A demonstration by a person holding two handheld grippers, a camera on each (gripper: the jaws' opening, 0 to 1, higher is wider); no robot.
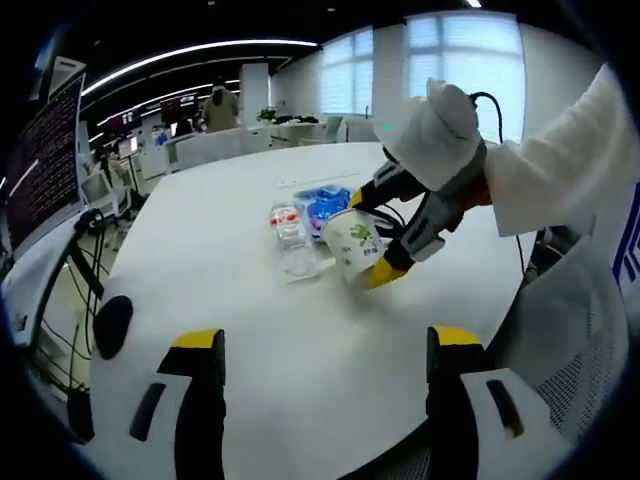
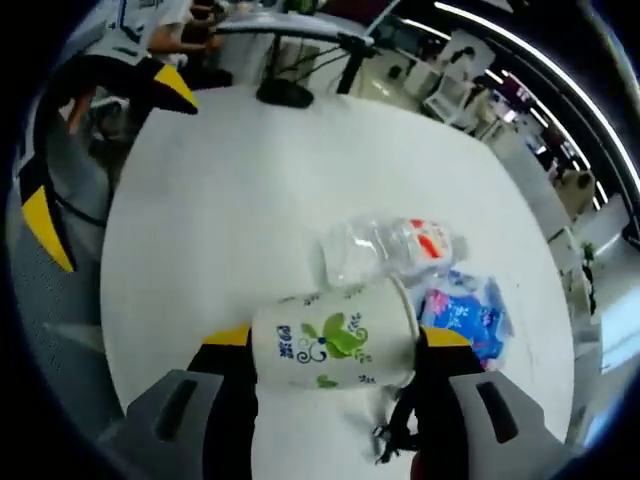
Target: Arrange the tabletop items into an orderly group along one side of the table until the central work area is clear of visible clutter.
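Observation:
A white paper cup (image 2: 335, 345) with a green leaf print lies sideways between the jaws of my right gripper (image 2: 336, 337), which is shut on it just above the white table (image 2: 220, 200). In the left gripper view the same cup (image 1: 352, 243) is held by that right gripper (image 1: 373, 235), with a white-gloved hand behind it. Beside the cup lie a clear plastic bottle (image 2: 385, 248) with a red label and a blue packet (image 2: 465, 312). My left gripper (image 1: 326, 340) stands open near the table's edge, with nothing between its jaws.
A black oval object (image 1: 112, 325) sits by the table's left rim, and it also appears at the far edge (image 2: 285, 95) in the right gripper view. The left gripper (image 2: 110, 155) shows at the upper left there. A mesh chair (image 1: 575, 370) stands at the right. Desks and monitors fill the room behind.

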